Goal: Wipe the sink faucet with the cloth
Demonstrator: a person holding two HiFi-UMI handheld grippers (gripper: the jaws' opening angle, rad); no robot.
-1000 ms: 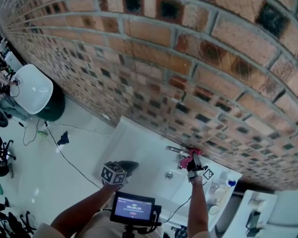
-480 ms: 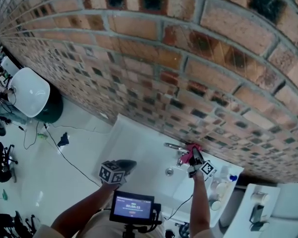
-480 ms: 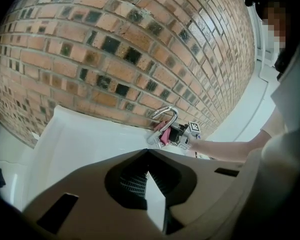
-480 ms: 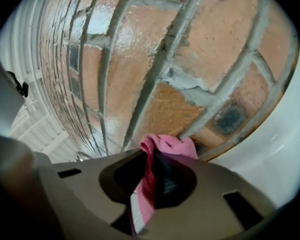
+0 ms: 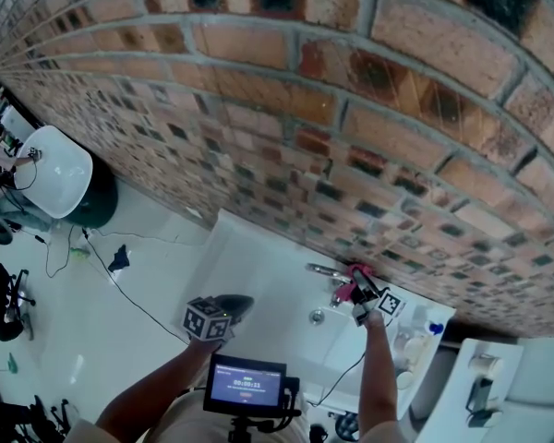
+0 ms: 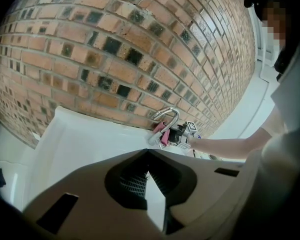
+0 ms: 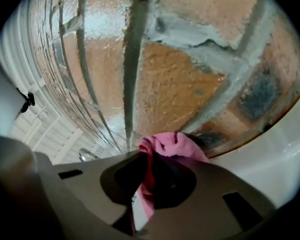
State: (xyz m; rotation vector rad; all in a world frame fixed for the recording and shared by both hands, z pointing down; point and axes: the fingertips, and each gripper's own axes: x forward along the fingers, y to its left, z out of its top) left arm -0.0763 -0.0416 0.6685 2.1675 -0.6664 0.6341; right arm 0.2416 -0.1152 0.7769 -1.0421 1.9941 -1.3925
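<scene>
While your right gripper (image 5: 360,298) has its jaws clamped on the pink cloth (image 5: 354,282), the faucet (image 5: 327,271) sits just to that gripper's left, at the back of the sink (image 5: 258,275) against the brick wall (image 5: 258,109). From your head view the spout runs leftward along the wall, away from the cloth, so its long axis lies across your reach and not toward you. The cloth seems to touch the faucet at its base end; the left gripper view shows the pink bunched under the chrome arch. In the right gripper view the cloth fills the gap between the jaws and pokes out toward the bricks. Your left gripper (image 5: 238,307) hangs well apart over the sink's left side, jaws together on nothing. By the look of it, the wipe calls for a sweep leftward along the spout with your right gripper, which is much the nearer.
</scene>
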